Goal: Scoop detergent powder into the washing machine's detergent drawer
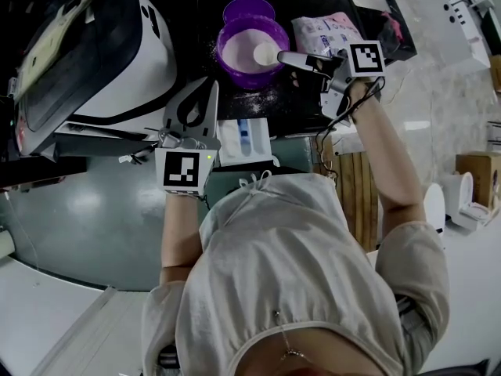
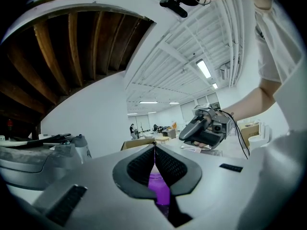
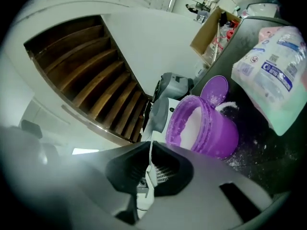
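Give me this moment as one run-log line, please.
right gripper: shut on scoop | scoop: full, at tub | left gripper: shut, empty, by drawer

Purple tub (image 1: 252, 81), white powder (image 1: 237, 53), pale scoop (image 3: 158, 110), pink-blue bag (image 1: 325, 31).

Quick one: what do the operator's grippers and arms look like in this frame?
Both grippers are grey, with dark ribbed pads. The left gripper and right gripper each carry a white cube with black square markers. A black cable loops by the right one. Short pale sleeves.

Bright overhead striplights, fisheye-warped edges
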